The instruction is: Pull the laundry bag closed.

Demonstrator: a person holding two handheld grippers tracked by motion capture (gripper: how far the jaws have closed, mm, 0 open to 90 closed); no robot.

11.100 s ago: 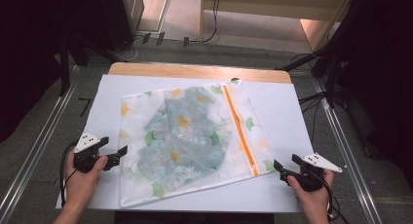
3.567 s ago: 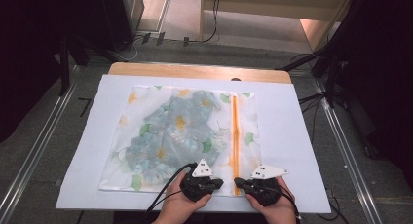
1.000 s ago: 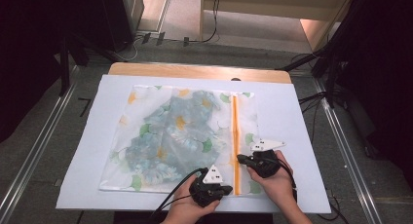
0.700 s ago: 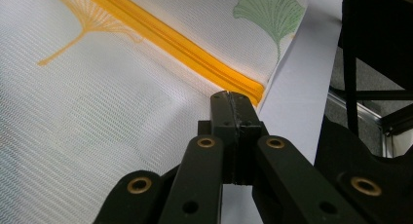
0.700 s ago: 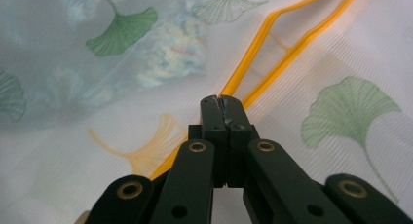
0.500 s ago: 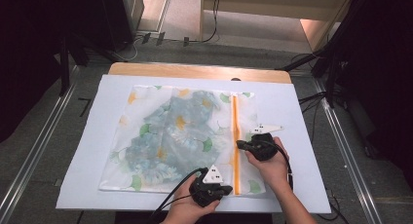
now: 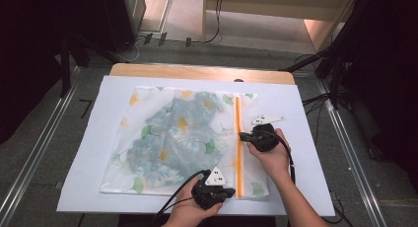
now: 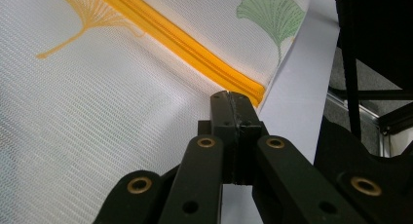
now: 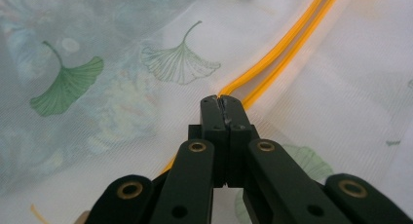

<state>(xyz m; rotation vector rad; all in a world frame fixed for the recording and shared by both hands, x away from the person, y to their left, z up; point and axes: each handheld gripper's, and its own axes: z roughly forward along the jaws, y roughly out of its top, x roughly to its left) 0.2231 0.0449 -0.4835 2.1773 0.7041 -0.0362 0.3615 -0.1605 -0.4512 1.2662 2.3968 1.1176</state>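
The mesh bag (image 7: 185,138) lies flat on the white sheet (image 7: 93,138) covering the table; the garment (image 7: 180,131) inside shows as a blurred floral mass, its shape hard to make out through the mesh. The bag's near right corner is partly covered by the left gripper (image 7: 227,192).

Left hand (image 7: 190,212): enters from the bottom edge, cut off at the wrist. It holds the left gripper at the bag's near edge, beside the near end of the orange zipper (image 7: 238,138). In the left gripper view the jaws are pressed together at the mesh edge by the zipper's end; whether mesh is pinched between them cannot be told.

Right hand (image 7: 268,155): forearm reaches in from the bottom, gripper pointing left. The right gripper (image 7: 242,136) sits on the zipper about midway along it. In the right gripper view the jaws are closed at the point where the two orange tracks part; the slider itself is hidden.

Against the frame a second earlier, the right gripper has moved farther up the zipper, away from the person; the left has stayed put.
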